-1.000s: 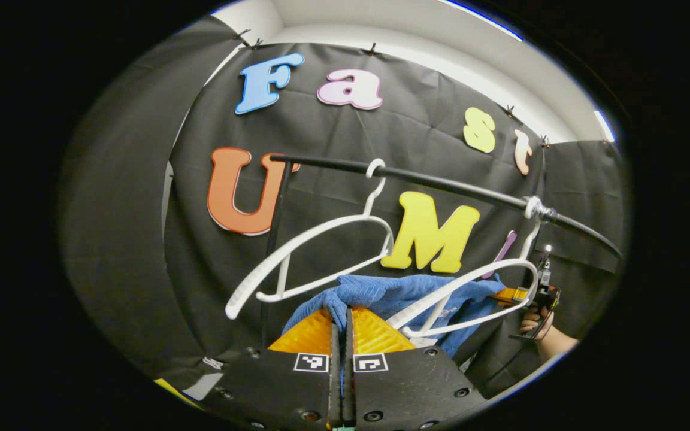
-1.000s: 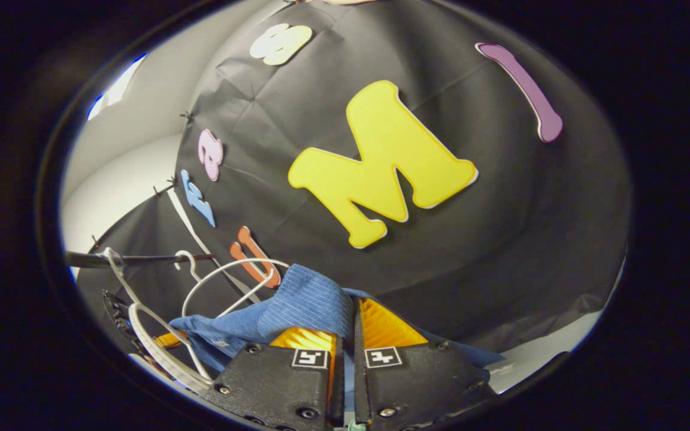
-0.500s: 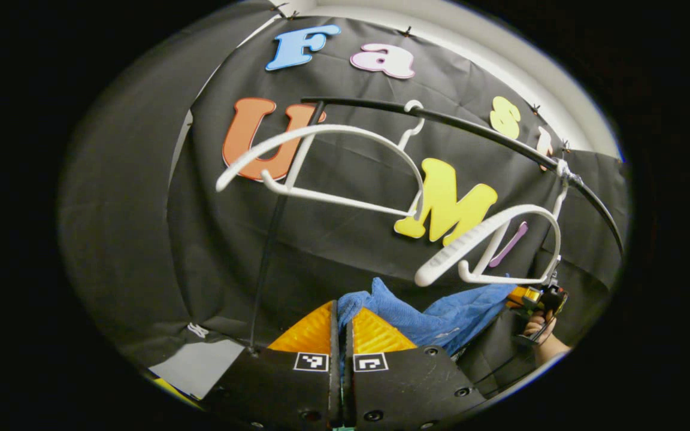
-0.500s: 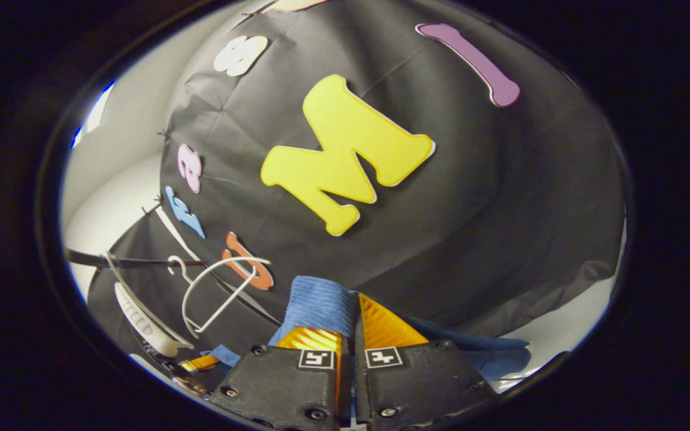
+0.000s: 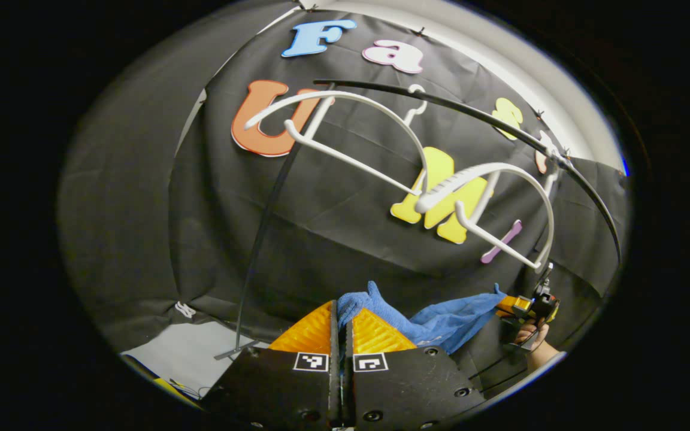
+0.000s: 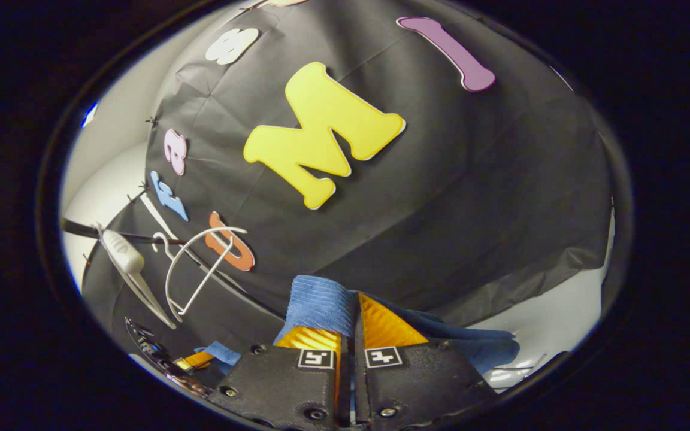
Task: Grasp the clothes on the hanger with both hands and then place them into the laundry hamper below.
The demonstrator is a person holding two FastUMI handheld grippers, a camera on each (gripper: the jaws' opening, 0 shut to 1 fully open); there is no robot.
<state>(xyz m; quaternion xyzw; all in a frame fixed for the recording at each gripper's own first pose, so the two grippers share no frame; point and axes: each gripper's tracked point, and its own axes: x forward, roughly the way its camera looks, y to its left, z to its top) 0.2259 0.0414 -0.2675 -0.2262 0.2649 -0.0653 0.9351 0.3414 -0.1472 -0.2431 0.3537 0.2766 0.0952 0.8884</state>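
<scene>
- Left tongs [image 5: 340, 323] are clamping one end of the blue garment [image 5: 441, 317], with the orange fingers [image 5: 375, 332] pinched together and cloth bunching out at the tips.
- Right tongs [image 6: 348, 326] are gripping the other end of the blue garment [image 6: 320, 302]; ribbed cloth is folding over the left finger and more is trailing off to the right.
- In the left gripper view, the right tongs [image 5: 521, 305] are showing farther off, a hand [image 5: 530, 335] holding them at the far end of the cloth.
- Garment is hanging slack between the two tongs, below and clear of both white hangers [image 5: 381, 149].
- Hangers are hanging bare on the black rail [image 5: 477, 120], one tilted.
- Handling judgement: soft, light, knit-like cloth that is sagging in the middle; end grips seem fine, and keeping them spread should stop it bunching. Slip risk looks low with both grips full of fabric.
- Hamper: can't place it from here; it should be lying below.
- Room: black cloth booth wall [image 6: 471, 197], white wall above it, pale floor [image 5: 189, 353] at the rack's foot [image 5: 234, 353].
</scene>
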